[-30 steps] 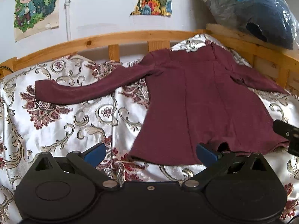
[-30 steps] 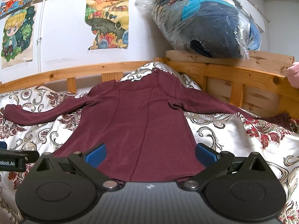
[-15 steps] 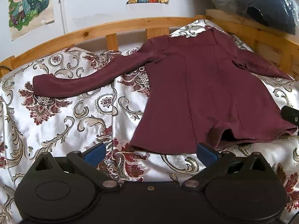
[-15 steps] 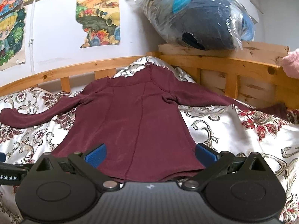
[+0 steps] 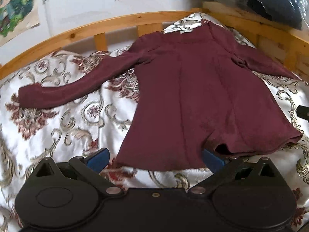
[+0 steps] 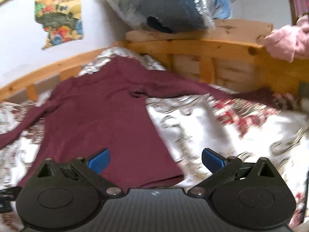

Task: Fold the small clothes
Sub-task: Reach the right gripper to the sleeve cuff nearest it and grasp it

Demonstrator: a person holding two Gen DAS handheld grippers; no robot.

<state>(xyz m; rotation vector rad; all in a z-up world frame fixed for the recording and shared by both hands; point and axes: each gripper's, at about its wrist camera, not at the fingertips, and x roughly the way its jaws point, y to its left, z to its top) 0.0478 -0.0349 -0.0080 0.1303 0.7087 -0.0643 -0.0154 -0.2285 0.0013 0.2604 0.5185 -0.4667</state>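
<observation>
A maroon long-sleeved top (image 5: pixel 193 100) lies flat on the patterned bedspread (image 5: pixel 63 119), collar toward the wall, sleeves spread out to both sides. My left gripper (image 5: pixel 155 159) is open and empty, just in front of the hem's left part. My right gripper (image 6: pixel 155 159) is open and empty above the hem's right corner; the top (image 6: pixel 100 119) lies to its left there. The right sleeve (image 6: pixel 193 90) runs toward the wooden rail. A bit of the right gripper shows at the right edge of the left wrist view (image 5: pixel 304 113).
A wooden bed rail (image 5: pixel 96 27) runs along the back and the right side (image 6: pixel 222 46). A plastic bag of dark clothes (image 6: pixel 173 7) sits on the rail's corner. A pink cloth (image 6: pixel 285 40) hangs over the rail at right. Posters hang on the white wall (image 5: pixel 77 3).
My right gripper has swung to the right, so the top now sits left of centre in its blurred view. My left gripper has moved slightly closer to the hem.
</observation>
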